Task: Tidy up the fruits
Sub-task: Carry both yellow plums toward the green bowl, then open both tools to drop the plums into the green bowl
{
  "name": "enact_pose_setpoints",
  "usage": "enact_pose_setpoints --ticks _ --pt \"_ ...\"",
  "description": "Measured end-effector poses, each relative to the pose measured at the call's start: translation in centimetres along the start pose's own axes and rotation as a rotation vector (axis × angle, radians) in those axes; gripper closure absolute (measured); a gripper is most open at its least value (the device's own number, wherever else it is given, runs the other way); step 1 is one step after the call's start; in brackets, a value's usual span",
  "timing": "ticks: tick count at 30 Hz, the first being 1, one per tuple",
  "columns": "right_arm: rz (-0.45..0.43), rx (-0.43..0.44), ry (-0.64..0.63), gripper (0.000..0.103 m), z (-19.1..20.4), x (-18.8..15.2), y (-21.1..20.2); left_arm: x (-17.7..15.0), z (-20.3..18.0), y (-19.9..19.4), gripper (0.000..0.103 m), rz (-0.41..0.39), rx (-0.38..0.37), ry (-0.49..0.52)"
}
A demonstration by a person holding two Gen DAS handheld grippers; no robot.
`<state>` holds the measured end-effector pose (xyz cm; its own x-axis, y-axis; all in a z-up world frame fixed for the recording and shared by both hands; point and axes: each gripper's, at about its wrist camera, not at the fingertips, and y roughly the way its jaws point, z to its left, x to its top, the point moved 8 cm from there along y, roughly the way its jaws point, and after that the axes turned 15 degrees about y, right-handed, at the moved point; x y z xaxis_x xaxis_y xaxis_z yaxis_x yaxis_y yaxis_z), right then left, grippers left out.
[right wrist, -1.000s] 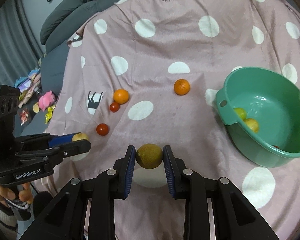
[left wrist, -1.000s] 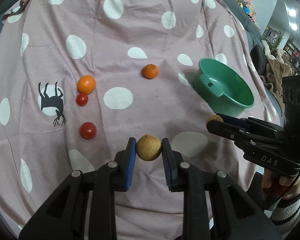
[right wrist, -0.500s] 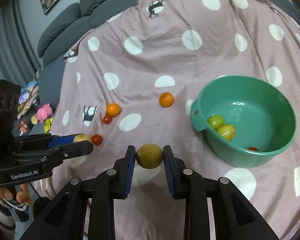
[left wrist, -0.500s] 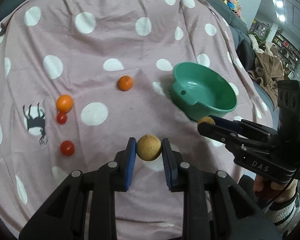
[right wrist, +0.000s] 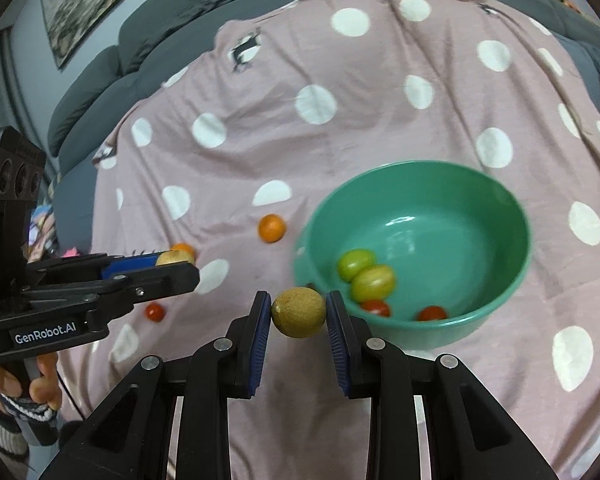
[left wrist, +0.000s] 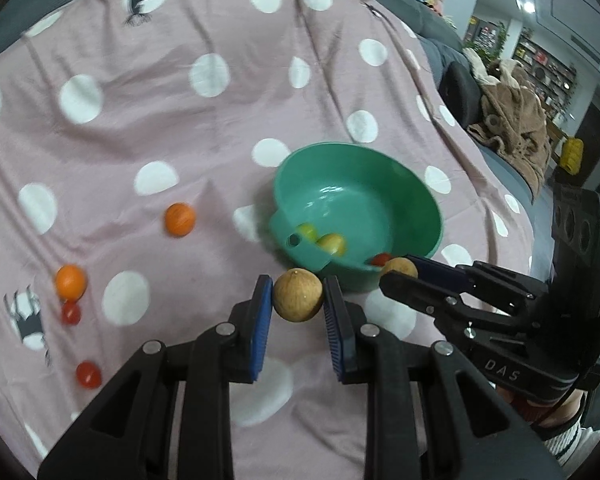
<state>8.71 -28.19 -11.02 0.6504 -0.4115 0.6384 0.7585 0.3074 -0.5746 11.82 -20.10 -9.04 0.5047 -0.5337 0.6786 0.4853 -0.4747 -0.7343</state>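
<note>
My left gripper [left wrist: 298,293] is shut on a round tan fruit [left wrist: 298,298], just in front of the green bowl's [left wrist: 380,152] near wall. My right gripper [right wrist: 299,309] is shut on a similar greenish-tan fruit [right wrist: 299,313], held at the bowl's [right wrist: 420,166] near-left rim. Inside the bowl lie two yellow-green fruits [right wrist: 373,282] and two cherry tomatoes [right wrist: 432,313]. Two oranges [left wrist: 180,219] and two cherry tomatoes [left wrist: 88,374] rest loose on the pink spotted cloth [left wrist: 220,128] to the left. Each gripper shows in the other's view, side by side.
The cloth covers a grey sofa [right wrist: 100,80], which rises behind it. A brown garment [left wrist: 516,120] lies off the cloth's right edge. A hand [right wrist: 16,384] holds the left gripper's handle at the lower left.
Both grippers have carried their fruits right and forward toward the bowl, which now looms larger and nearer. The loose oranges and tomatoes have slid off to the left in both views.
</note>
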Motion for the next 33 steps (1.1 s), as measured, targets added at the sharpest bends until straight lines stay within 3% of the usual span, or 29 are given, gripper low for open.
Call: enact_pose_setpoints --ticks 16,33 --pt "-0.07 -0.079 0.055 0.073 -4.7 3.3 0.2 4.1 -2.7 6.8 0.078 0.041 -0.05 0.079" --pt "-0.049 -0.136 0.073 0.073 -6.9 3.8 1.7 3.4 -3.0 10.1 0.078 0.096 -0.029 0.124"
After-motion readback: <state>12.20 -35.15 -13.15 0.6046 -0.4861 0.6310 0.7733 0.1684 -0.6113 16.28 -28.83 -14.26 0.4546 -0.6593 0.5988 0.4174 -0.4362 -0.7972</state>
